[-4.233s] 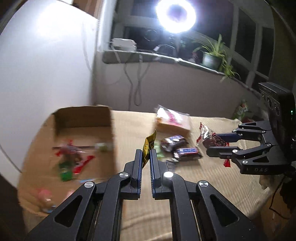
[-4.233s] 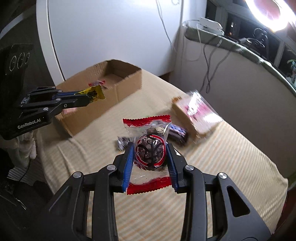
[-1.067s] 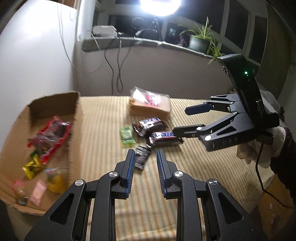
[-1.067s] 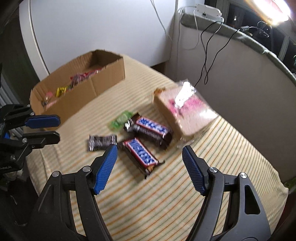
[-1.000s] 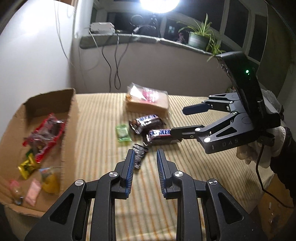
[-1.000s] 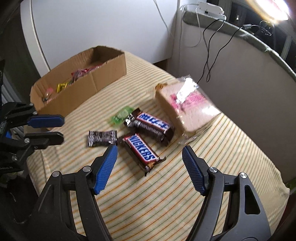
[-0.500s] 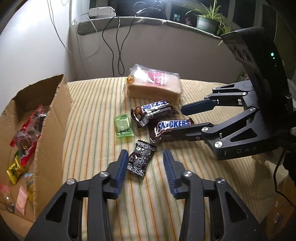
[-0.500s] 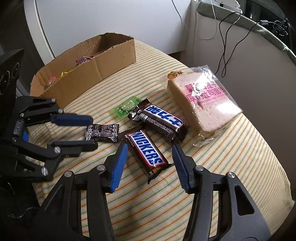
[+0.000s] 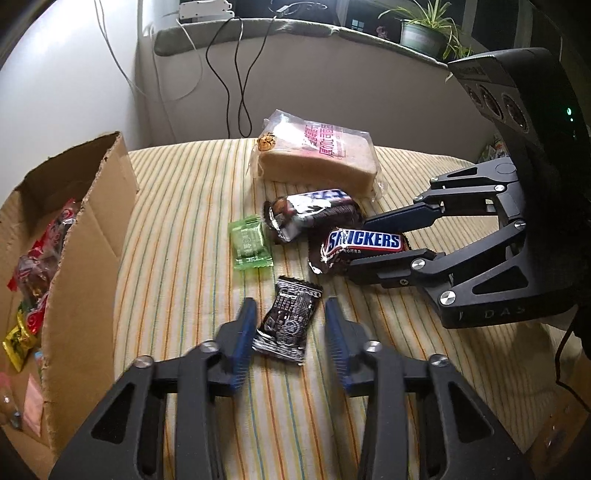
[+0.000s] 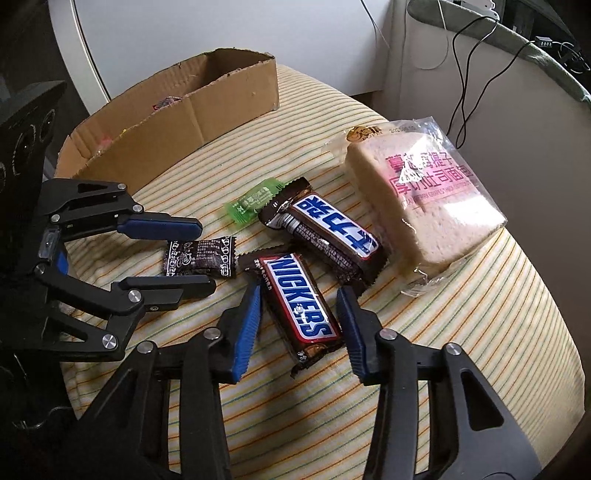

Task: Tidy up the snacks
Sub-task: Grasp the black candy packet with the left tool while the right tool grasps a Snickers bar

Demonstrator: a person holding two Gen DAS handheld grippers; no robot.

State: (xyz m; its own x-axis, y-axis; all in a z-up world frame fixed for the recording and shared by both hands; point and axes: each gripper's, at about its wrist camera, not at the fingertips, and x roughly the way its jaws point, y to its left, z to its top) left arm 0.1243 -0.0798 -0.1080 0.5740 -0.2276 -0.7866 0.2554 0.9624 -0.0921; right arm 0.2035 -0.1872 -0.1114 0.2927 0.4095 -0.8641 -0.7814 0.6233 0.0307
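My left gripper (image 9: 290, 319) is open, its fingers on either side of a small black candy packet (image 9: 290, 323) lying on the striped cloth; the packet also shows in the right wrist view (image 10: 199, 257). My right gripper (image 10: 299, 306) is open around the near Snickers bar (image 10: 297, 301), which also shows in the left wrist view (image 9: 360, 245). A second Snickers bar (image 10: 332, 234), a green candy (image 10: 255, 199) and a wrapped bread loaf (image 10: 424, 195) lie beyond. The cardboard box (image 9: 79, 258) holds several snacks.
The striped table cloth (image 10: 461, 332) curves down at its right and near edges. Cables (image 9: 236, 85) hang on the wall behind. A potted plant (image 9: 421, 35) stands on the ledge. The box wall (image 10: 207, 107) stands left of the snacks.
Both grippers dropped toward the table and closed in. The left now straddles the black packet, the right straddles the near Snickers bar. Earlier, each let go of a snack at the box.
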